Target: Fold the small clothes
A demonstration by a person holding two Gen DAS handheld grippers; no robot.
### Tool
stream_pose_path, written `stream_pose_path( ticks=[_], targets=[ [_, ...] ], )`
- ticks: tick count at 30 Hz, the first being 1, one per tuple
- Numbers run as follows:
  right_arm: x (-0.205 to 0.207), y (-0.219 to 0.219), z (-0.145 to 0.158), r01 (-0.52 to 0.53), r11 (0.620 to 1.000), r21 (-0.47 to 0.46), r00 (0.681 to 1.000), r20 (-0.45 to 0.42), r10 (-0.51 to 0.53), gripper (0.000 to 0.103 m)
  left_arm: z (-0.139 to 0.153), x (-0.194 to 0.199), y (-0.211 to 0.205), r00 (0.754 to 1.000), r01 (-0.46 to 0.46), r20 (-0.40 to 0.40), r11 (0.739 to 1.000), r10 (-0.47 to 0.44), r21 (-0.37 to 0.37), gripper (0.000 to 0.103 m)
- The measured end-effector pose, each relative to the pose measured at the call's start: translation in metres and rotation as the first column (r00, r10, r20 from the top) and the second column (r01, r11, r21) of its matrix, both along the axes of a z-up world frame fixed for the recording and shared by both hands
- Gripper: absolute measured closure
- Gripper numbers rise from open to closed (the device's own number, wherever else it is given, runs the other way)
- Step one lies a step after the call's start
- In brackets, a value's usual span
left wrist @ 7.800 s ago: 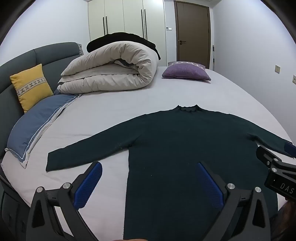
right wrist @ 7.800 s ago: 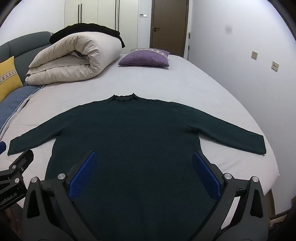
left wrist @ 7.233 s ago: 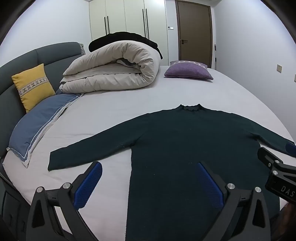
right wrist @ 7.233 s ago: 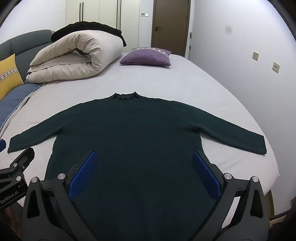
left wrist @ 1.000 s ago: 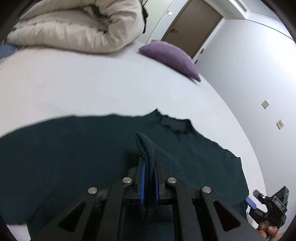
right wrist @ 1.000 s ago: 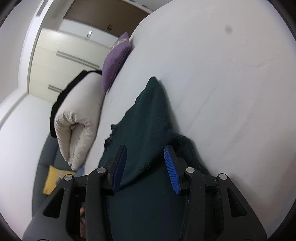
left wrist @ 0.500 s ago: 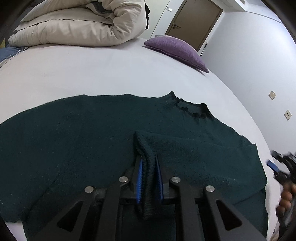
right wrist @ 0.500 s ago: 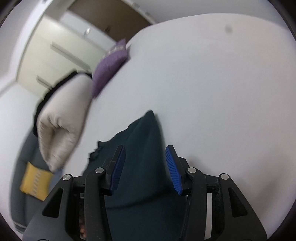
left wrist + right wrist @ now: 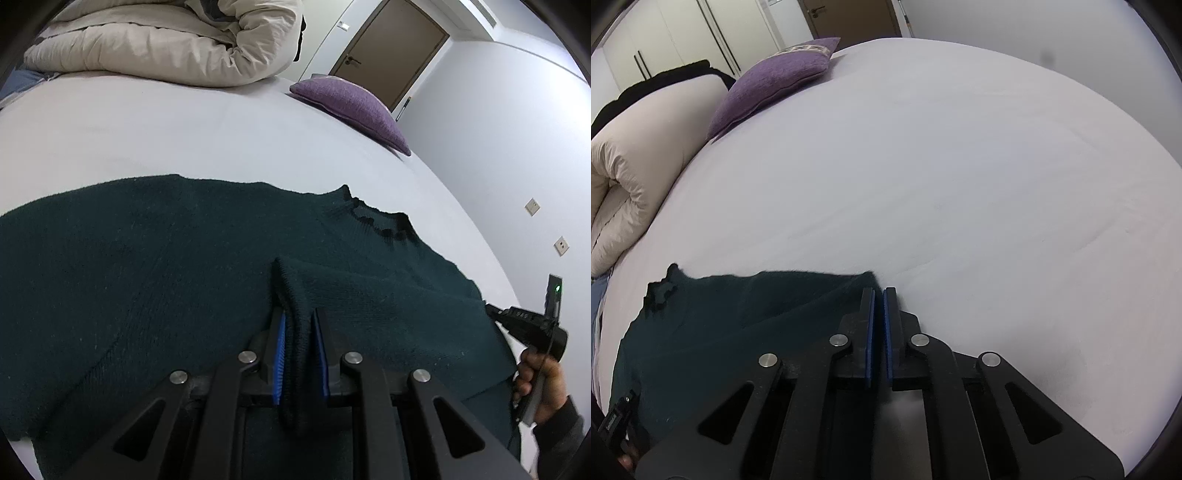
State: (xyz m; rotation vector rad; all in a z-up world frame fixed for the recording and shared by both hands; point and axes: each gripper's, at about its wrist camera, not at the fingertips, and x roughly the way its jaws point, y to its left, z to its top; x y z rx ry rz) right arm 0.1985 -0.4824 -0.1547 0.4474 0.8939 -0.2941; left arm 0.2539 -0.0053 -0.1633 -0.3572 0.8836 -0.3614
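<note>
A dark green knit sweater (image 9: 155, 258) lies on the white bed (image 9: 184, 129), collar (image 9: 373, 221) toward the far right. Both sleeves are folded in over the body. My left gripper (image 9: 298, 332) is shut on the cuff of the left sleeve (image 9: 291, 295) and holds it over the middle of the sweater. My right gripper (image 9: 878, 295) is shut and empty at the sweater's right shoulder edge (image 9: 849, 277), with bare sheet in front of it. In the left wrist view the right gripper (image 9: 524, 325) shows at the right edge, held by a hand.
A rolled cream duvet (image 9: 166, 48) and a purple cushion (image 9: 347, 103) lie at the far side of the bed. A brown door (image 9: 388, 55) and white wardrobes (image 9: 683, 37) stand behind. The bed's right edge curves close by.
My right gripper has let go of the right sleeve, shut and swung toward the bare sheet. My left gripper has carried the left cuff a little further over the body.
</note>
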Motion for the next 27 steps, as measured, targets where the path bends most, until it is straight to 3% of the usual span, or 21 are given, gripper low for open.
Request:
stream_pose_path(
  ticks=[3, 5, 6, 8, 10, 12, 14, 16, 17, 18, 20, 21, 22, 24, 27],
  targets=[
    [-0.008, -0.005, 0.014, 0.007, 1.000, 0.000, 1.000, -0.011, -0.007, 0.101, 0.001, 0.000, 0.000, 1.000, -0.002, -0.001, 1.000, 0.002, 0.007, 0.085],
    [-0.034, -0.001, 0.035, 0.027, 0.999, 0.024, 0.998, 0.064, -0.029, 0.094, 0.001, 0.000, -0.001, 1.000, -0.004, 0.000, 1.000, 0.004, 0.008, 0.085],
    [-0.048, 0.007, 0.044, 0.000, 0.999, 0.042, 0.994, 0.111, -0.005, 0.094, 0.001, -0.001, -0.001, 1.000, -0.004, 0.001, 1.000, 0.004, 0.010, 0.085],
    [-0.068, 0.033, 0.050, -0.082, 0.996, 0.021, 0.991, 0.105, 0.079, 0.094, 0.000, -0.001, -0.002, 1.000, -0.004, 0.000, 1.000, 0.004, 0.012, 0.085],
    [-0.081, 0.052, 0.037, -0.136, 0.991, 0.019, 0.988, 0.074, 0.134, 0.091, 0.000, 0.000, -0.001, 1.000, -0.005, -0.001, 1.000, 0.005, 0.007, 0.085],
    [-0.081, 0.058, 0.005, -0.145, 0.989, 0.034, 0.989, -0.018, 0.145, 0.091, -0.001, 0.001, 0.000, 1.000, -0.006, -0.005, 1.000, 0.006, -0.004, 0.085],
    [-0.090, 0.048, -0.011, -0.166, 0.984, 0.070, 0.984, 0.079, 0.160, 0.092, 0.000, 0.004, 0.001, 1.000, -0.001, -0.019, 1.000, 0.001, -0.023, 0.084],
    [-0.089, 0.036, -0.004, -0.136, 0.981, 0.141, 0.988, 0.091, 0.124, 0.093, 0.005, 0.007, 0.004, 0.999, 0.019, -0.043, 0.999, -0.021, -0.042, 0.076],
    [-0.091, 0.037, 0.003, -0.128, 0.984, 0.120, 0.989, 0.087, 0.118, 0.092, 0.011, 0.005, 0.005, 0.999, 0.022, -0.044, 0.999, -0.023, -0.025, 0.060],
    [-0.096, 0.040, 0.014, -0.118, 0.990, 0.079, 0.989, 0.094, 0.111, 0.089, 0.021, -0.001, 0.009, 1.000, 0.006, -0.026, 1.000, -0.006, -0.003, 0.036],
    [-0.116, 0.049, 0.043, -0.123, 0.992, 0.033, 0.977, 0.180, 0.115, 0.085, 0.036, -0.012, 0.022, 0.999, -0.049, 0.004, 0.999, 0.049, 0.009, 0.012],
    [-0.127, 0.055, 0.058, -0.129, 0.991, 0.027, 0.970, 0.210, 0.121, 0.078, 0.044, -0.020, 0.033, 0.996, -0.084, 0.017, 0.996, 0.084, 0.001, 0.011],
    [-0.138, 0.064, 0.072, -0.128, 0.992, 0.005, 0.963, 0.240, 0.123, 0.061, 0.052, -0.029, 0.047, 0.994, -0.105, 0.027, 0.994, 0.105, -0.030, 0.011],
    [-0.154, 0.085, 0.092, -0.144, 0.989, -0.038, 0.944, 0.295, 0.149, 0.046, 0.062, -0.053, 0.087, 0.986, -0.162, 0.020, 0.980, 0.165, -0.116, 0.011],
    [-0.166, 0.120, 0.112, -0.244, 0.969, -0.043, 0.916, 0.319, 0.245, 0.042, 0.059, -0.091, 0.150, 0.958, -0.280, -0.009, 0.934, 0.286, -0.220, 0.012]
  ],
)
